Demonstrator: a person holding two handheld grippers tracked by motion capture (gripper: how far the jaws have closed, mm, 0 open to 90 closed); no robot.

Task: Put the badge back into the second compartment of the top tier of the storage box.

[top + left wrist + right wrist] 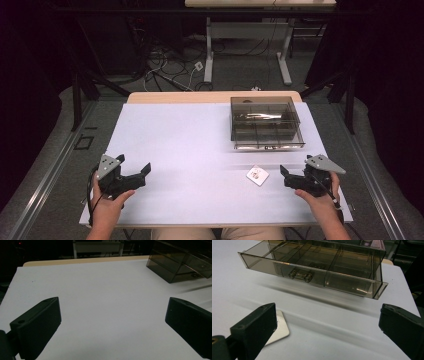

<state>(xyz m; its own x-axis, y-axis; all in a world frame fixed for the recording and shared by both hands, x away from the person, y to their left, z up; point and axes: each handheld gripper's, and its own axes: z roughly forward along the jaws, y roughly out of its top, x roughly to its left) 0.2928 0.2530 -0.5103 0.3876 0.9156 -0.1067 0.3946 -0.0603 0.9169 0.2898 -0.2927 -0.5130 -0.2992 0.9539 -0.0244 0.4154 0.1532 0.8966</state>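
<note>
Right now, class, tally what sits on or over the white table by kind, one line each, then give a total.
Grippers: 2, left gripper and right gripper, both open
Smoky clear drawer box: 1
Small white card: 1
Total: 4

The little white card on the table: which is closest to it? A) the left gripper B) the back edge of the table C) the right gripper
C: in the high view the card lies just left of the right gripper, far from the left gripper.
</note>
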